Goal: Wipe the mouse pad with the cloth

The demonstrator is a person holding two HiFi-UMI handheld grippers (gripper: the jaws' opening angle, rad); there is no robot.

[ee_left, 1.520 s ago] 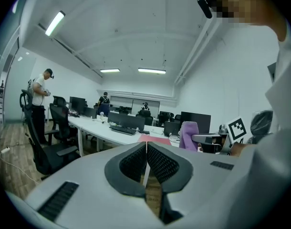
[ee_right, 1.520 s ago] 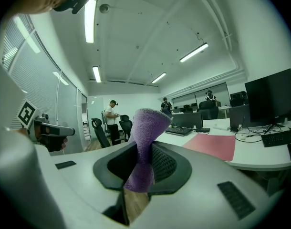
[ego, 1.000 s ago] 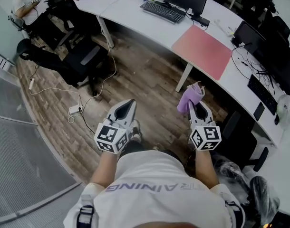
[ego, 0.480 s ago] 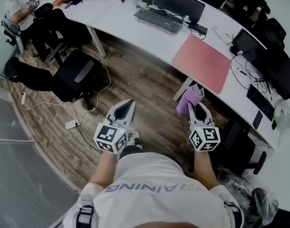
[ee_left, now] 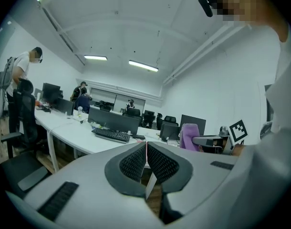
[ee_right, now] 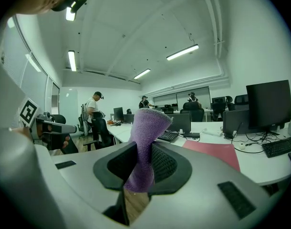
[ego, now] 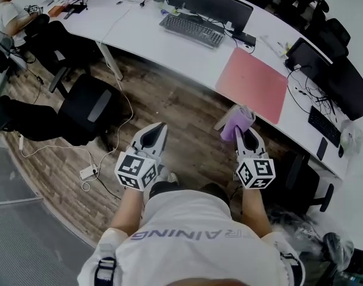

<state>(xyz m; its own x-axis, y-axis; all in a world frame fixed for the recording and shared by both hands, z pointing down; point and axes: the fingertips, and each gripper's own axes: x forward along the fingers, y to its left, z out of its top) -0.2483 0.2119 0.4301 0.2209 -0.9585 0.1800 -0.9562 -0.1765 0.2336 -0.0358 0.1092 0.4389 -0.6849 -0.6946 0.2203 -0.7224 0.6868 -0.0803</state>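
Purple cloth sticks forward from the right gripper, short of the near edge of the desk, where the pink mouse pad lies. Left gripper: jaws together, empty. Right gripper view: jaws clamp the cloth, its lower end hidden, long axis upright.

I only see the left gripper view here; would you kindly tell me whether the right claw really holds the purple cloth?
Observer: Yes, the right gripper view shows the right claw shut on the purple cloth, which stands up between its jaws.
Operator: Thank you. Where is the mouse pad?
Observer: In the head view the pink mouse pad lies on the white desk, ahead of that claw; the cloth has not reached it.
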